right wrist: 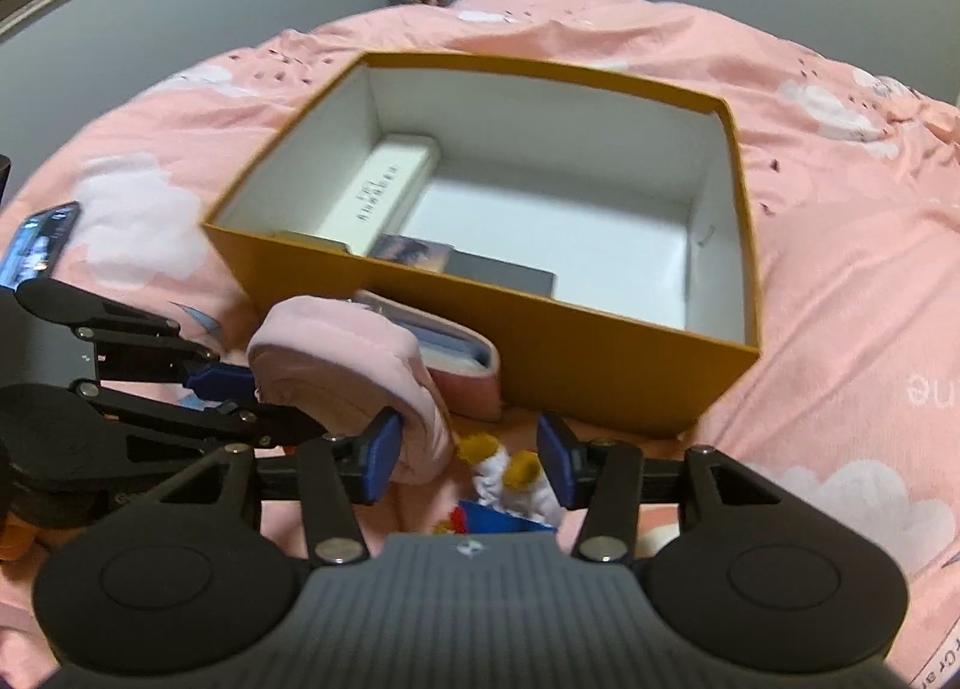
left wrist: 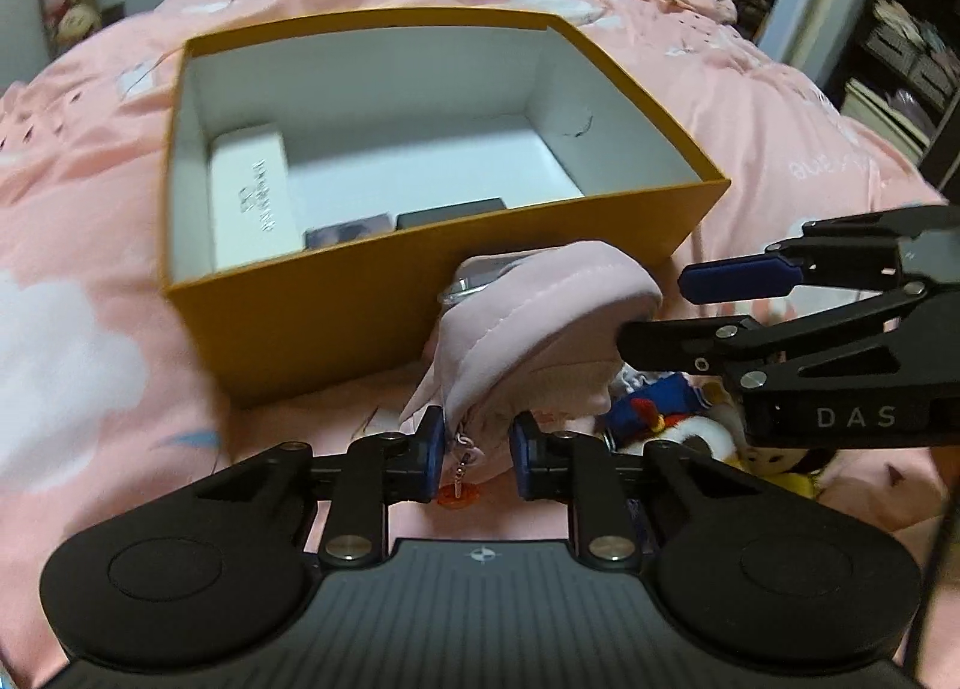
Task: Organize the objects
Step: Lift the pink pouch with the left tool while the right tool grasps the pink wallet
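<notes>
A pink pouch (left wrist: 540, 323) hangs just in front of the near wall of an open orange box (left wrist: 420, 281) on a pink bedspread (left wrist: 90, 197), pinched at its lower, zipper end by the left gripper (left wrist: 477, 446), whose blue pads are drawn in tight on the fabric. The pouch rises from that grip toward the box's near rim, its long axis running up and away from the claw, its rounded top bulging just short of the rim.

The right gripper (right wrist: 468, 461) sits on the side of the pouch away from the left one, jaws apart; one pad (right wrist: 381, 452) touches or nearly touches the pouch's flank, the other stands clear over a plush duck (right wrist: 510, 485) lying before the box. It holds nothing.

So the left hand has the pouch, and the box lies straight ahead of it and higher. Judging from this, the coming move is a lift over the near wall and a drop inside.

Inside the box, a white carton (left wrist: 252, 191) lies along the left wall and two dark flat items (left wrist: 450, 218) rest against the near wall; the floor beyond them is bare. A second pink case (right wrist: 462, 365) leans on the box's near wall outside, just beside the pouch.
</notes>
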A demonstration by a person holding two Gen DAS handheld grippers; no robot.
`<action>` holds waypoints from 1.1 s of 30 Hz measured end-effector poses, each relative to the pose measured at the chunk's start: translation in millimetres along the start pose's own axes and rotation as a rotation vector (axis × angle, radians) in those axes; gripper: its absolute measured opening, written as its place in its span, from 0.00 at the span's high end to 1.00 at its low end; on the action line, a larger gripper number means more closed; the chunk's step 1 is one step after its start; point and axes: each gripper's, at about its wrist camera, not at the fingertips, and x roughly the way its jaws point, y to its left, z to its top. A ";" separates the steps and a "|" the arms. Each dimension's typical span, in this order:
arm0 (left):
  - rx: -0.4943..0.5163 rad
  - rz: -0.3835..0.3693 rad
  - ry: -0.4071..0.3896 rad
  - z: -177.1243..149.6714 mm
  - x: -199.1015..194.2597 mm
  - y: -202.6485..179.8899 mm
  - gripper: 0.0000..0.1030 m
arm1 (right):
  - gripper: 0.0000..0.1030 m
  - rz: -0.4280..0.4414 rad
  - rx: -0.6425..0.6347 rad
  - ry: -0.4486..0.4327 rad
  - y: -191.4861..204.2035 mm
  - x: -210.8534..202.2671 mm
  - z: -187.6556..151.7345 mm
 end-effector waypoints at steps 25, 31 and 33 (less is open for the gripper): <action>-0.218 0.180 0.082 -15.1 -9.2 49.6 0.77 | 0.51 0.149 0.053 0.140 1.5 32.5 -1.8; -0.262 0.177 0.075 -12.6 -7.8 55.4 0.77 | 0.51 0.156 0.157 0.263 -7.2 66.6 4.5; -0.269 0.175 0.072 -12.0 -7.6 56.5 0.76 | 0.50 0.143 0.182 0.311 -9.1 77.1 7.0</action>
